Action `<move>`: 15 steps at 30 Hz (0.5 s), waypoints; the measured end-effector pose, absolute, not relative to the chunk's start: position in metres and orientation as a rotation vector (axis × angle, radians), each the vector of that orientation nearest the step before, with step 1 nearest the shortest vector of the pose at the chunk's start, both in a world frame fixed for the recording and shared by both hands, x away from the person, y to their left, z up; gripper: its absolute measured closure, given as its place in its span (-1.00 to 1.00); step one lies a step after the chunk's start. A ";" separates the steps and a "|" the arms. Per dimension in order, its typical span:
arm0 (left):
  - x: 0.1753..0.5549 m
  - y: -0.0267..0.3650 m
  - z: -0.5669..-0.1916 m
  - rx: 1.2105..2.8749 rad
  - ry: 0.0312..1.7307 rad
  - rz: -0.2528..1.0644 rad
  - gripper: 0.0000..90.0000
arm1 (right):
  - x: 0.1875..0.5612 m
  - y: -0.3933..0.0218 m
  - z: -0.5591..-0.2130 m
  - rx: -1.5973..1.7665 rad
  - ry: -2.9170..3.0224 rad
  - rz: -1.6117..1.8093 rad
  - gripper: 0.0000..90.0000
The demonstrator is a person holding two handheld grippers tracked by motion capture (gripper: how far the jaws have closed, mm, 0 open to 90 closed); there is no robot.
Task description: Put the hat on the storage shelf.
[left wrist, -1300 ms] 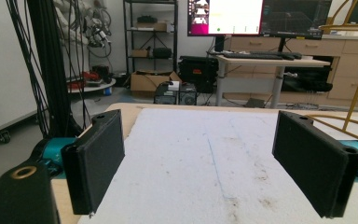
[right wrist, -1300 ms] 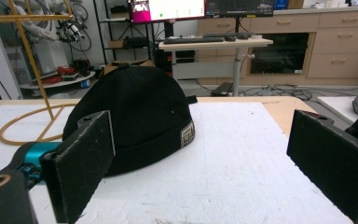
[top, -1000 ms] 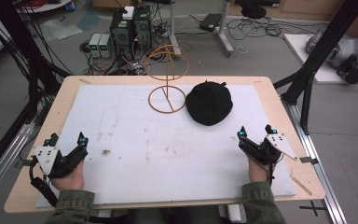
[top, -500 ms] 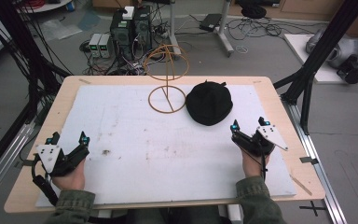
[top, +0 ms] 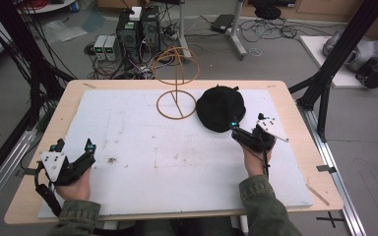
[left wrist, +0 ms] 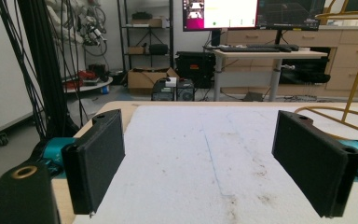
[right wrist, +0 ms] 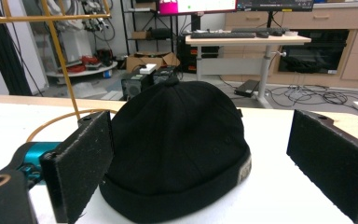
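jaws: both pairs wide apart, holding nothing | right gripper (top: 246,130) just beside hat (top: 220,108), hat between its jaws ahead | left gripper (top: 74,146) near-left on counter (top: 295,123) | hat beside wire stand (top: 176,78)

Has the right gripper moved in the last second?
Yes. The right gripper has gone forward and left, closing on the black hat, which stayed put.

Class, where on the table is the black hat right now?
In the high view the black hat lies right of the wire stand, just ahead of the open right gripper.
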State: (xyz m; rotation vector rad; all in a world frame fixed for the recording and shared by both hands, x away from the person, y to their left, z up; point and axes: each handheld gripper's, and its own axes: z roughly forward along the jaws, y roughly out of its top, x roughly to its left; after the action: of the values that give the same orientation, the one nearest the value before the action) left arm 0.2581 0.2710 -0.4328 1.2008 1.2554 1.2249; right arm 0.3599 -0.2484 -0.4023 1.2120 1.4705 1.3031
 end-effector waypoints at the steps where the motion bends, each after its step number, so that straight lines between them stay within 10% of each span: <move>1: 0.258 0.271 -0.433 1.201 1.255 1.225 -0.62 | 0.360 -0.248 -0.402 1.212 1.470 1.303 -0.85; 15: 0.259 0.271 -0.433 1.213 1.254 1.215 -0.62 | 0.410 -0.233 -0.401 1.303 1.543 1.190 -0.85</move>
State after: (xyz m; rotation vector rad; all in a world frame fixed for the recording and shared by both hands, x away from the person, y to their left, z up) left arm 0.2594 0.2706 -0.4333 1.2133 1.2540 1.2155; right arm 0.4101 -0.2326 -0.4008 1.3028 1.5433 1.1903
